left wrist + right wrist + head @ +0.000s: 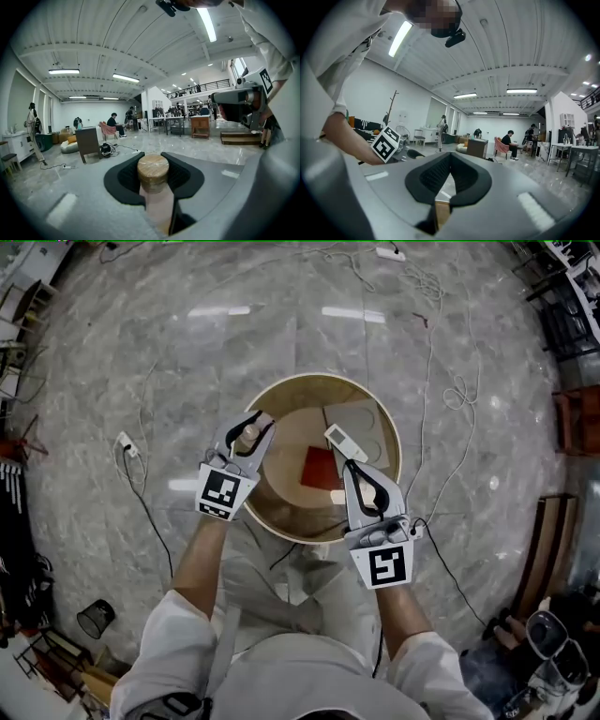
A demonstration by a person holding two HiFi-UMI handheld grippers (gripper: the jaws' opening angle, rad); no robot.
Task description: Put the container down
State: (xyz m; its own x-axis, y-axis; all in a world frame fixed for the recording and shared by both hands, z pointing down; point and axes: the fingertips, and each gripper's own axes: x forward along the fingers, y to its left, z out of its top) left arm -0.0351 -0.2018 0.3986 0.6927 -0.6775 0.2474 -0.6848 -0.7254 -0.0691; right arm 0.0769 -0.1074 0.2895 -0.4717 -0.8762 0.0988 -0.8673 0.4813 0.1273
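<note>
- The left claw (251, 432) (153, 159) is closing on a short cylindrical wooden handle peg (248, 434) (153, 171) standing at the left rim of the round, light-rimmed wooden container (309, 381).
- In the left gripper view, the black pads are pressing against both sides of the peg, and the jaws are standing narrowly apart at the peg's width.
- The right claw (354, 474) (450, 159) is gripping the container at its near right rim.
- In the right gripper view, the jaw tips are meeting at the far end, and a thin wooden strip of the container wall (442, 213) is sitting clamped between the pads lower down.
- The container is hanging between the two claws, directly in front of the person and over the grey marble floor (187, 352).
- No view is showing whether the container base is touching the floor.
- A flat red square item (321, 468) is lying on the container bottom, right of centre.
- A slim white rectangular device (340, 441) is lying just beyond the red square item, towards the far right wall.
- The square-marker cube of the left claw (223, 493) (386, 144) is facing up at the near left of the container.
- The square-marker cube of the right claw (387, 565) is facing up at the near right.
- A white power strip (128, 444) with its cable is lying on the floor, well to the left of the container.
</note>
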